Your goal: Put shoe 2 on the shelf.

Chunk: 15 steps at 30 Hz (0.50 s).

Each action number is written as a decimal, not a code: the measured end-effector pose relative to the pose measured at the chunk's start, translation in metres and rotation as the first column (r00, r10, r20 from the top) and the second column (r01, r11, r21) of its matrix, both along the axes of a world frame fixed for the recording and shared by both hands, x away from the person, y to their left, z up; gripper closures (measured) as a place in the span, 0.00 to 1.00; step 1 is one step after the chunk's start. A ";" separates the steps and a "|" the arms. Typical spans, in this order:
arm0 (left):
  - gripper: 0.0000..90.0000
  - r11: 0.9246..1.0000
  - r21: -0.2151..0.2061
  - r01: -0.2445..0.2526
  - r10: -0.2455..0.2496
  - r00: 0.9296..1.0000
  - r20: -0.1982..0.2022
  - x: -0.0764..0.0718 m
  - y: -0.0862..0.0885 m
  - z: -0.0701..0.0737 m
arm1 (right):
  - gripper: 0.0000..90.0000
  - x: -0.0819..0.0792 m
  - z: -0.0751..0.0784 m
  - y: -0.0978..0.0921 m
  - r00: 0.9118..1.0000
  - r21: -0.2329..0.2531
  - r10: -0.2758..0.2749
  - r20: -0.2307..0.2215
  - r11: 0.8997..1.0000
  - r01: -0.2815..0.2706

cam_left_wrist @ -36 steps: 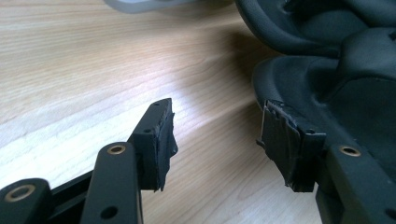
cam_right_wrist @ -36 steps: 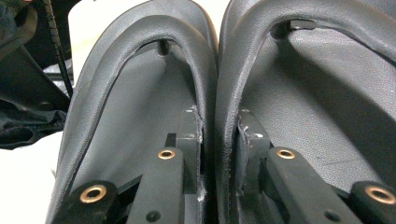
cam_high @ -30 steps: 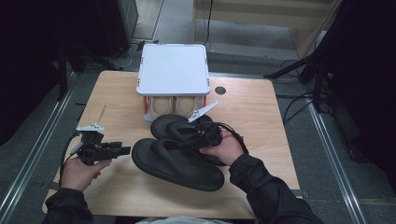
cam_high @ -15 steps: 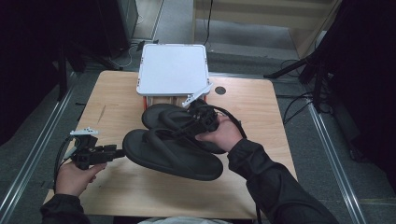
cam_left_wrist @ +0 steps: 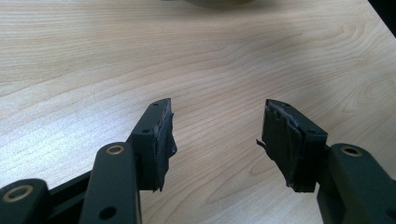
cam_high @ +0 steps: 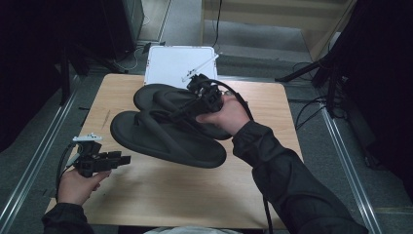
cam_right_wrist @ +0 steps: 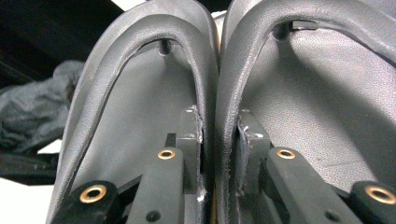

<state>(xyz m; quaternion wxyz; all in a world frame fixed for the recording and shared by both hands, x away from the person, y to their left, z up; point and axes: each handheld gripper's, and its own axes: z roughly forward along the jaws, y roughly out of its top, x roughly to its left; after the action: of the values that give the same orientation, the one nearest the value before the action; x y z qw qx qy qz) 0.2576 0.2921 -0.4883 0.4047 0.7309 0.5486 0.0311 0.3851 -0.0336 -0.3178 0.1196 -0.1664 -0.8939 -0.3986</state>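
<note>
High view: right gripper [cam_high: 195, 105] holds the pair of black flip-flops [cam_high: 168, 129] above the worktop [cam_high: 195, 195] — fingers [cam_right_wrist: 189, 140] clamped on the two adjoining straps, one inside each. Left gripper [cam_high: 119, 159] is near the worktop's left edge, fingers [cam_left_wrist: 156, 140] apart, gripping nothing — white box [cam_high: 170, 63] behind.

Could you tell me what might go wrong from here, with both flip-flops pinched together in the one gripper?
The right gripper clamps only the two adjoining straps of the pair of dark grey rubber flip-flops, so one strap could slip free and that sandal drop. The hanging soles might also swing and knock the white lidded box at the far edge of the light wooden table. The left gripper is open and apart, so it gives no support.
</note>
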 end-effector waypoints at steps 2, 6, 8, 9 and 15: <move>0.48 1.000 0.000 0.001 -0.001 1.000 -0.001 0.000 0.000 0.000 | 0.84 0.005 0.008 0.002 1.000 0.002 -0.015 0.007 1.000 0.015; 0.48 1.000 0.003 0.004 -0.004 1.000 -0.001 0.000 0.000 0.000 | 0.84 0.019 0.017 0.006 0.998 0.011 -0.068 0.013 0.998 0.068; 0.48 1.000 0.006 0.010 -0.010 1.000 -0.003 0.000 0.001 0.000 | 0.84 0.025 0.019 0.007 0.995 0.008 -0.101 0.013 0.995 0.101; 0.48 1.000 0.003 0.008 -0.008 1.000 -0.005 0.000 0.000 0.000 | 0.84 0.030 0.020 0.008 0.992 0.009 -0.127 0.018 0.992 0.127; 0.48 1.000 -0.005 -0.002 0.002 1.000 -0.006 0.000 0.003 0.000 | 0.84 0.054 0.015 0.015 0.965 -0.030 -0.258 0.043 0.965 0.259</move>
<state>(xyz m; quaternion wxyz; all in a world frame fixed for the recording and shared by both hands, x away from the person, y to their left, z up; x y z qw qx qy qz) 0.2577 0.2949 -0.4882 0.4051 0.7295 0.5504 0.0279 0.4389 -0.0186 -0.3027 0.0464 -0.2761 -0.8737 -0.3979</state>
